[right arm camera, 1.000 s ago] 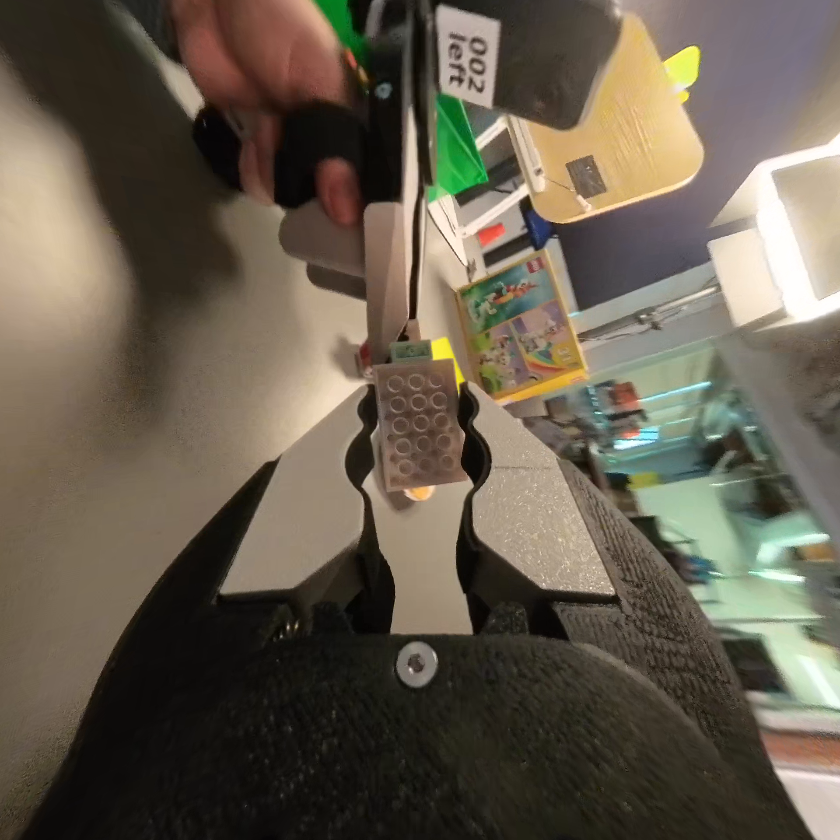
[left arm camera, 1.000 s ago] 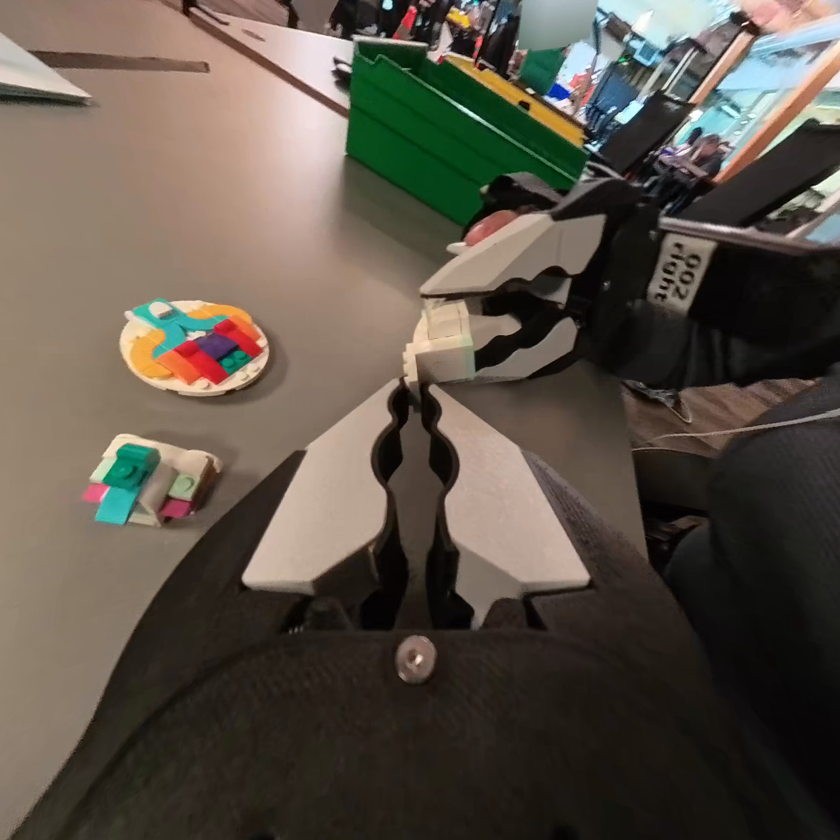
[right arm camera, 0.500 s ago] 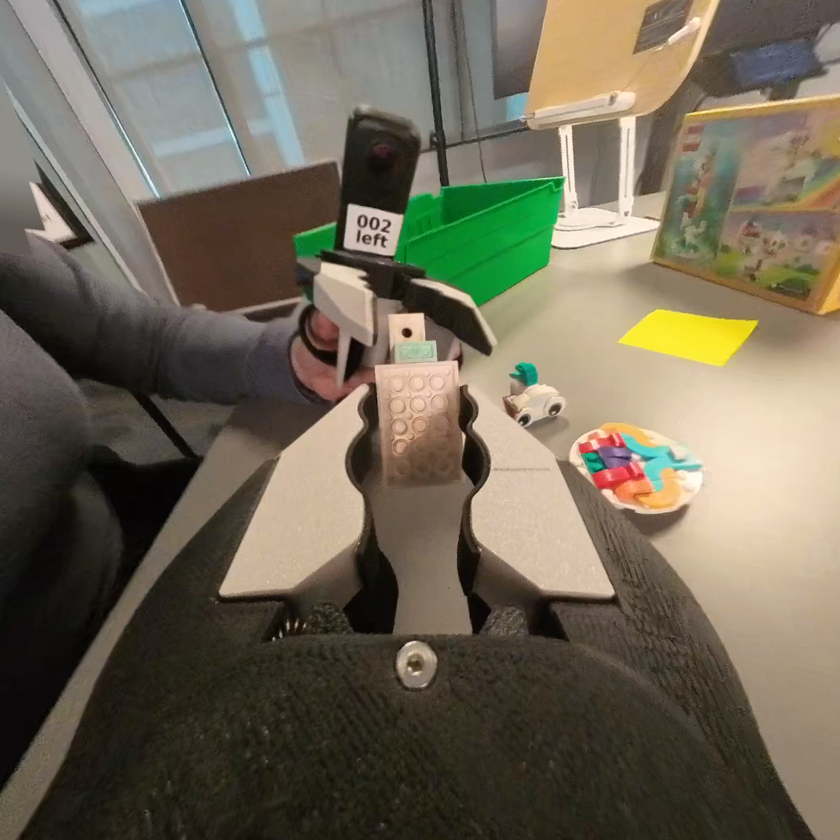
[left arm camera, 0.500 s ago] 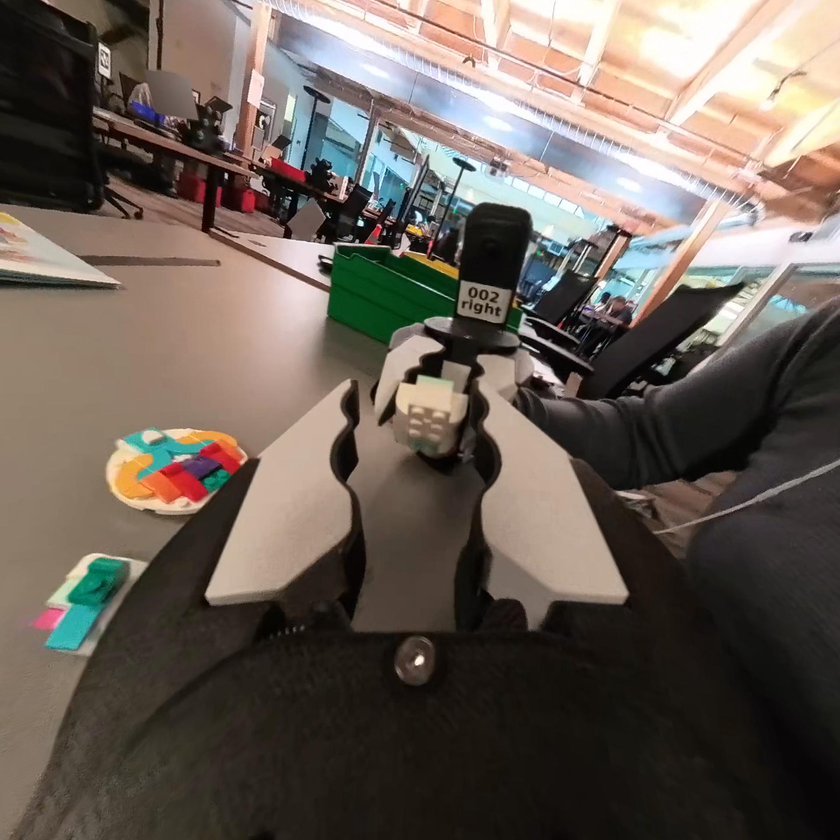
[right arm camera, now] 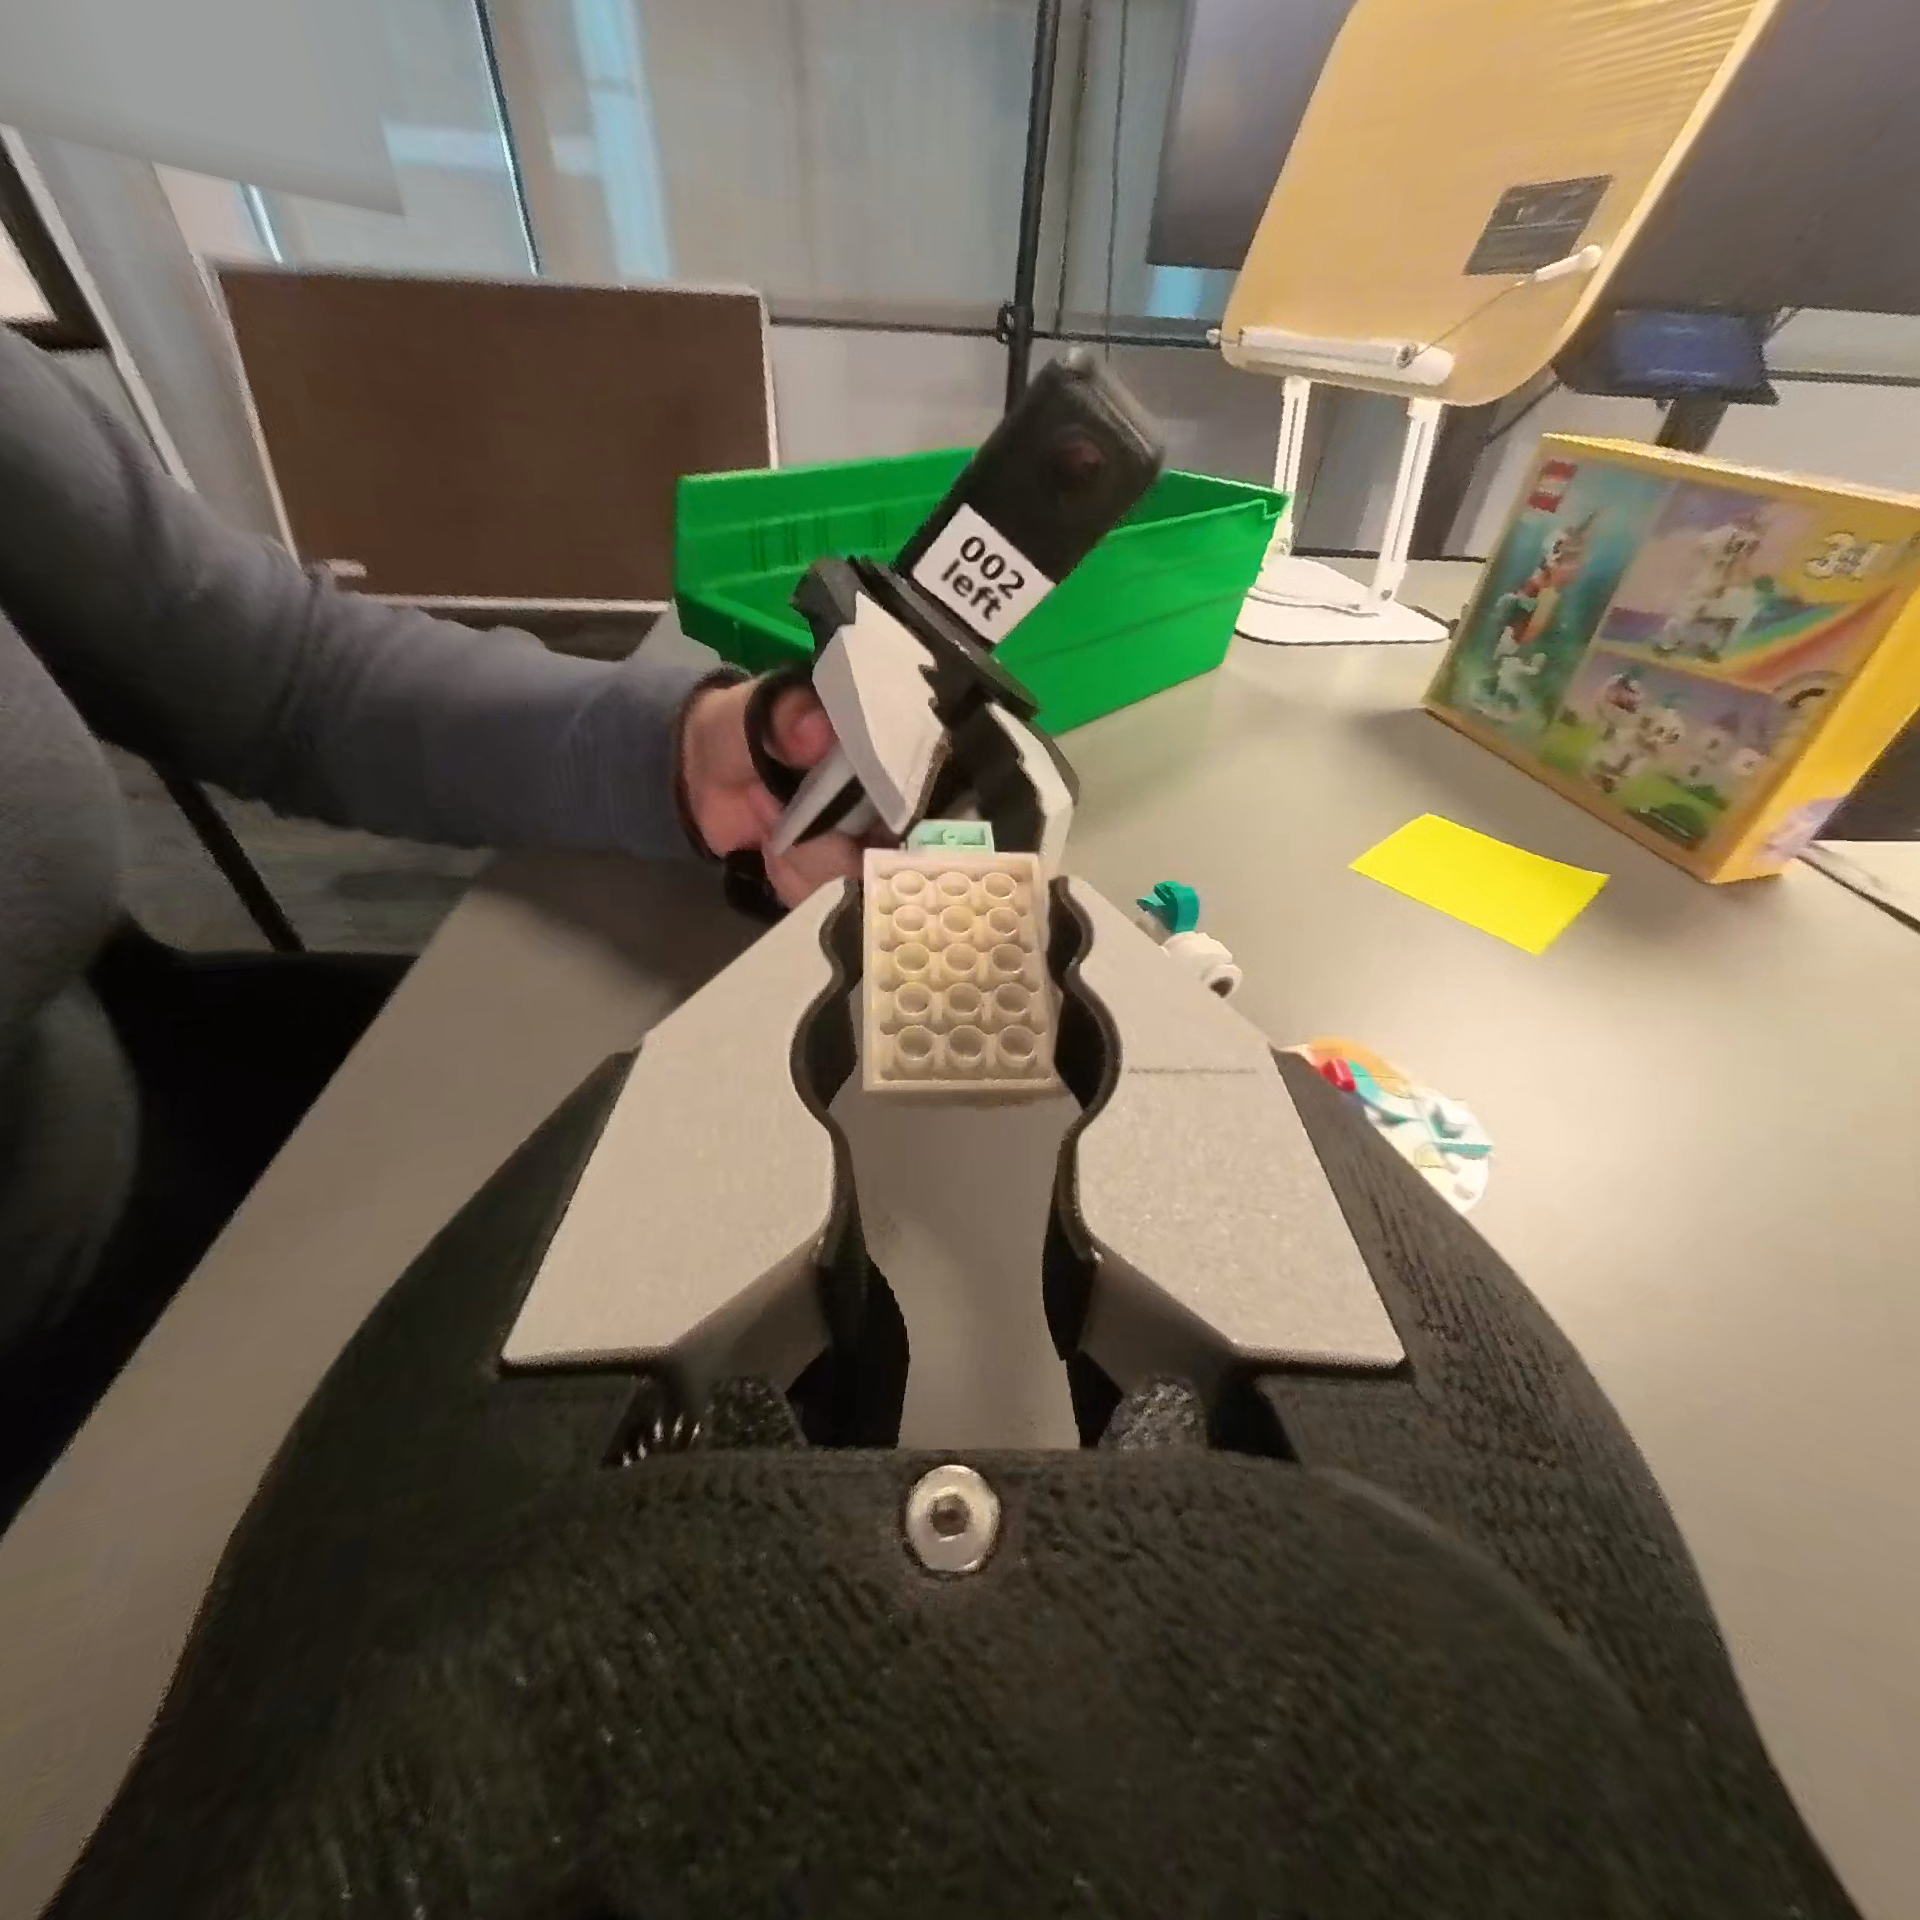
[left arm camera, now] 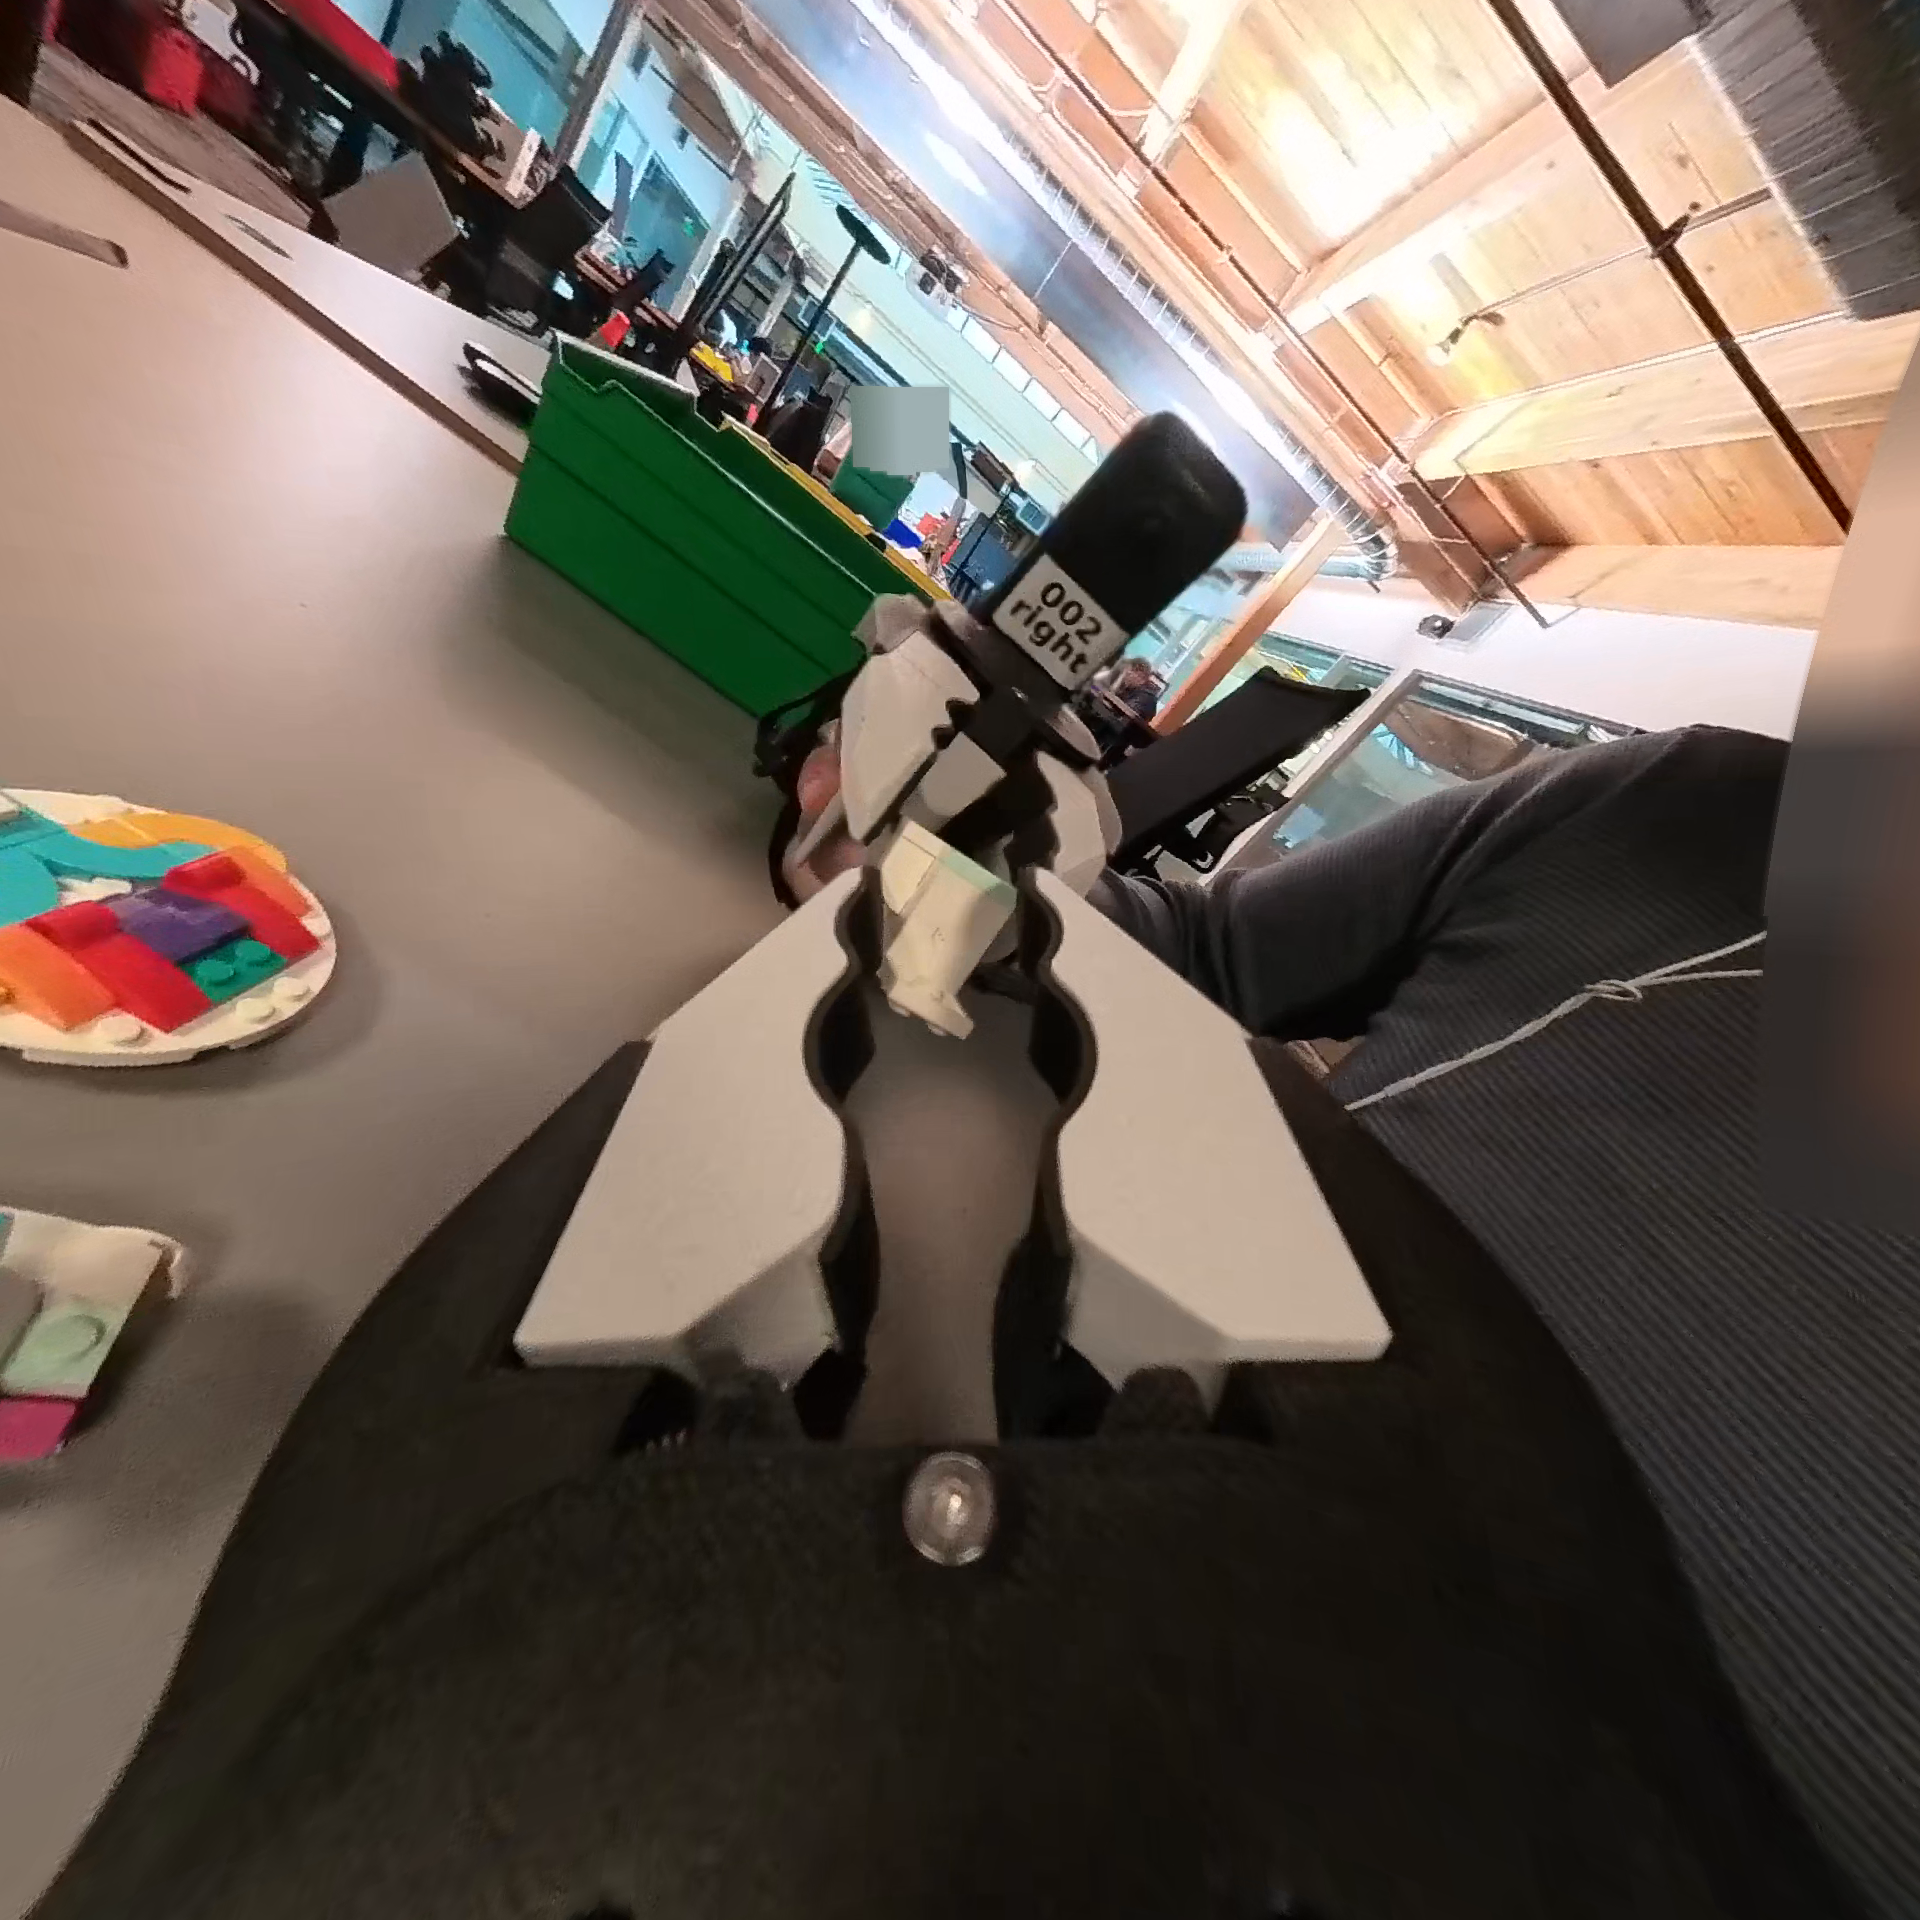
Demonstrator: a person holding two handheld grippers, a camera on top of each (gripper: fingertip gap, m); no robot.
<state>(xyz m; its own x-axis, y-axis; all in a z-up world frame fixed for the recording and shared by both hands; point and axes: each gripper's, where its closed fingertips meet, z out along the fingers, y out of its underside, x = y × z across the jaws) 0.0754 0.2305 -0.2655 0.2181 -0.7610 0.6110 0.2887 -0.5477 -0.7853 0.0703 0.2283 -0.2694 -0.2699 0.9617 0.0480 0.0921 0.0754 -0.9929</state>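
Bin (right arm camera: pixel 1122 623) behind round plate (right arm camera: pixel 1455 1153) on table (right arm camera: pixel 1558 1091) (box (right arm camera: pixel 1683 665) rightward)

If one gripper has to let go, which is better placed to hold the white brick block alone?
Right, probably. The right gripper has the white brick block deep between its fingers, gripped on both long sides. The left gripper only brackets its mint-topped end at the fingertips; contact there is unclear.

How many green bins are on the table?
1: the green bin stands at the far side of the grey table, behind the left gripper. More may be hidden out of view.
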